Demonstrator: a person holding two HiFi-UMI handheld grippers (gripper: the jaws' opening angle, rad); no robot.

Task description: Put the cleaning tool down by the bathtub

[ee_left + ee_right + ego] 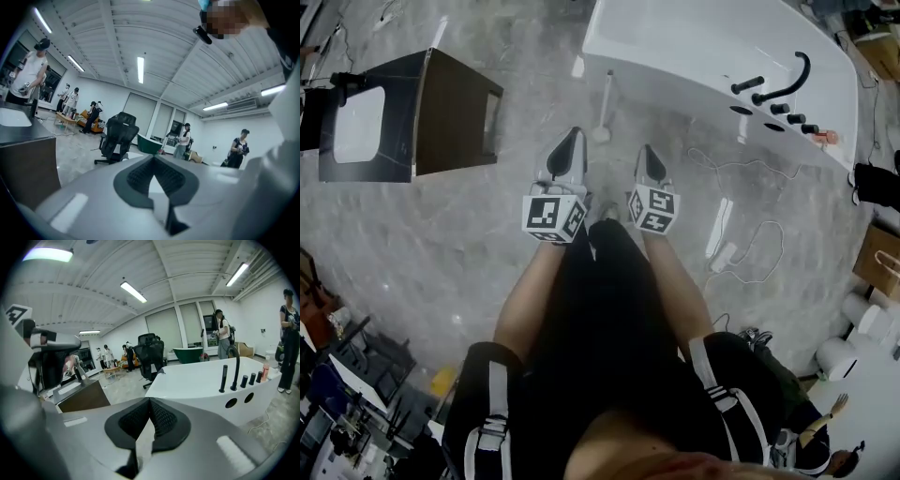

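Observation:
The cleaning tool (606, 101), a white long-handled brush, rests on the marble floor against the side of the white bathtub (694, 47), its head toward me. Neither gripper touches it. My left gripper (575, 134) points at the floor just short of the brush head, jaws shut and empty. My right gripper (648, 150) hangs beside it to the right, also shut with nothing held. In the left gripper view the left gripper (153, 159) faces out into the room. In the right gripper view the right gripper (150, 401) faces the bathtub (201, 380). The brush shows in neither gripper view.
A dark cabinet (450, 112) with a white basin stands to the left. A black tap (787, 80) and knobs sit on the tub rim. Cables and a power strip (724, 253) lie on the floor to the right. An office chair (119, 136) and several people stand farther off.

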